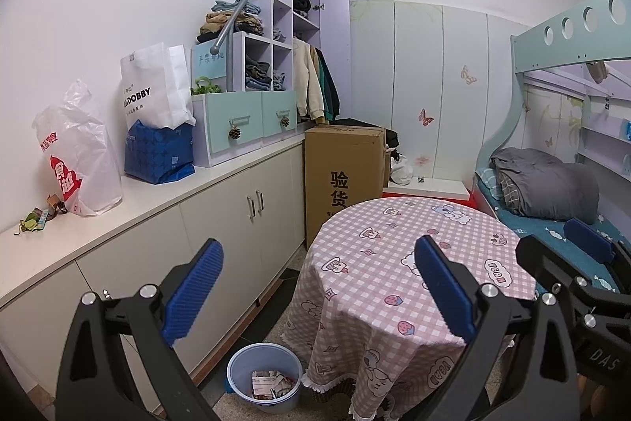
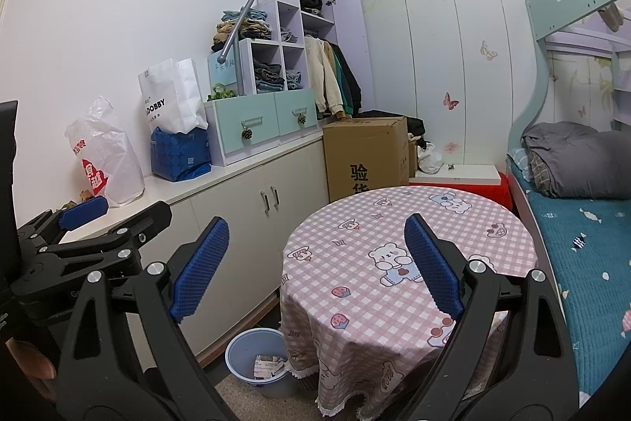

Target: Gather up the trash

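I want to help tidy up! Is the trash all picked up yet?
Not yet. Some crumpled paper already sits in the blue bin on the floor. Nothing is in hand: the left tool and right tool are both open and empty. Still left: small wrappers on the white counter, beside the plastic bag. The round table looks bare.

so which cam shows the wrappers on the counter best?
Left wrist: the wrappers lie in plain sight on the counter beside the white plastic bag. In the right wrist view the left gripper hides most of them, leaving scraps visible.
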The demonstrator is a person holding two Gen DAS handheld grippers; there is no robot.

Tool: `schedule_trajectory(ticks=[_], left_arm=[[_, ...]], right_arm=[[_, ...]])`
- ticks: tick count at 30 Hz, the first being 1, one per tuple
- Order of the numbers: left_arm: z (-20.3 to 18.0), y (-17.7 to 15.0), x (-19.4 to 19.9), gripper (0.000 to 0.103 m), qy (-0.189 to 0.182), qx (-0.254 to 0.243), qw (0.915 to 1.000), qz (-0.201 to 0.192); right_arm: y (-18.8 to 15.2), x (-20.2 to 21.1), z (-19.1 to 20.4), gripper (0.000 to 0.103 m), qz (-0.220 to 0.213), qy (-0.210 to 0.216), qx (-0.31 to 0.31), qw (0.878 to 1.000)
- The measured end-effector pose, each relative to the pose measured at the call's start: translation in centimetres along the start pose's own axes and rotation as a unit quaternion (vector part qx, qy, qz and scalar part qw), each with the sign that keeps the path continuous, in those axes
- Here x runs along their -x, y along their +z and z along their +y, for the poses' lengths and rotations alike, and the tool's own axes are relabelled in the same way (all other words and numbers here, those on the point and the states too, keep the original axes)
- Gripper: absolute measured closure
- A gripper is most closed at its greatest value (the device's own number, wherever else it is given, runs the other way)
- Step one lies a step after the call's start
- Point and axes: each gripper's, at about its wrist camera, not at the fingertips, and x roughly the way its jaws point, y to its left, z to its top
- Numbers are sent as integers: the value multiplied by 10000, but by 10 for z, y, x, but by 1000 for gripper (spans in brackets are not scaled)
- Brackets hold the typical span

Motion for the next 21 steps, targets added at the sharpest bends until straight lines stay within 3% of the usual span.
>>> schedule_trajectory(ticks=[21], left_arm=[[-2, -3, 0, 7, -45, -30, 10000, 21]], right_arm=[[-3, 1, 3, 14, 0, 5, -18, 10000]])
